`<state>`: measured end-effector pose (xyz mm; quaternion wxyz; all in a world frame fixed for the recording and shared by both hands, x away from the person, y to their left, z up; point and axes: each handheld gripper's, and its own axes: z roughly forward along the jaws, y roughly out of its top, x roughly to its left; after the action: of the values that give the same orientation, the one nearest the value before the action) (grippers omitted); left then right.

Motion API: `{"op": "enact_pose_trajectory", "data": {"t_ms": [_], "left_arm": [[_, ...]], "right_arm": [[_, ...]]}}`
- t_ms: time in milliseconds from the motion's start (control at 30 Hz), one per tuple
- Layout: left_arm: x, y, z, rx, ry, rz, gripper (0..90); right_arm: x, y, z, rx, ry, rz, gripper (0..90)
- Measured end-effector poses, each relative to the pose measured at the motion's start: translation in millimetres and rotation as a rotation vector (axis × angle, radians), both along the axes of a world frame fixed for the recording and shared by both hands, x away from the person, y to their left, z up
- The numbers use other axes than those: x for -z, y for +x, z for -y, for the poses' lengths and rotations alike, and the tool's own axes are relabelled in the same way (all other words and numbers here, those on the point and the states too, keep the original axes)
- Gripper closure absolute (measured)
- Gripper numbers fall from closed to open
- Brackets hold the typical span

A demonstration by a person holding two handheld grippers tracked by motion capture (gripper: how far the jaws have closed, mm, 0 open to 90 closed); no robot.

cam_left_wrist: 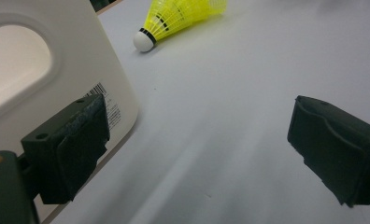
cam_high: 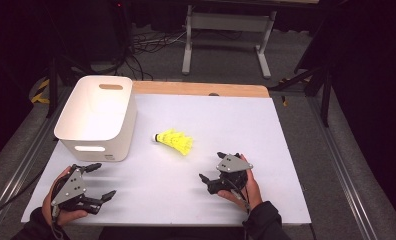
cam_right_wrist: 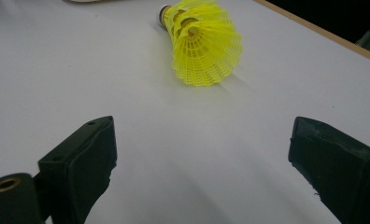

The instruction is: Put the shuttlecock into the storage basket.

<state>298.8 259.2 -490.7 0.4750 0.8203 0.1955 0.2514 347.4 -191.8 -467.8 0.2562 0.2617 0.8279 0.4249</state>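
One yellow plastic-skirted shuttlecock [cam_high: 174, 140] lies mid-frame on the white desk [cam_high: 236, 130]: featherlight, springy, crushable. Both grippers, left [cam_high: 97, 181] and right [cam_high: 220, 166], spread their fingers wide; pinch its white cork tip [cam_left_wrist: 144, 40] gently.

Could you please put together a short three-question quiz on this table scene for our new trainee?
1. True or false: the yellow shuttlecock lies inside the white bin.
2. Which gripper is nearer the shuttlecock: (a) the left gripper or (b) the right gripper?
3. Fill in: the jaws of both grippers stand ____.

Key
1. False: it lies on its side on the white table, to the right of the bin and apart from it.
2. (b): the right gripper, whose jaws point towards the shuttlecock's open skirt.
3. Open, with nothing between them.
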Motion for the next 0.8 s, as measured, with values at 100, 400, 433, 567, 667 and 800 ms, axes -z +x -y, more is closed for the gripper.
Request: {"op": "enact_pose_trajectory", "data": {"t_ms": [100, 400, 433, 567, 667, 800], "left_arm": [[-0.4, 0.4, 0.2, -0.003, 0.005, 0.003, 6.4], [-0.6, 1.2, 2.2, 0.01, 0.01, 0.006, 6.4], [-0.9, 0.5, 1.7, 0.009, 0.004, 0.005, 6.4], [-1.8, -0.8, 0.7, 0.01, -0.006, 0.005, 6.4], [-2.5, -1.4, 1.0, 0.016, 0.006, 0.016, 6.4], [-2.0, -1.3, 2.0, 0.022, -0.002, 0.008, 6.5]], "right_arm": [[1.0, 5.1, -4.5, -0.004, -0.006, -0.03, 9.6], [7.3, 23.2, -26.1, -0.048, -0.02, -0.126, 15.7], [8.1, 25.7, -29.5, -0.05, -0.022, -0.134, 16.0], [6.6, 36.2, -43.0, -0.065, -0.002, -0.161, 17.0], [5.7, 43.5, -53.3, -0.064, 0.009, -0.166, 17.4], [7.1, 51.2, -66.4, -0.068, 0.004, -0.193, 18.2]]}}
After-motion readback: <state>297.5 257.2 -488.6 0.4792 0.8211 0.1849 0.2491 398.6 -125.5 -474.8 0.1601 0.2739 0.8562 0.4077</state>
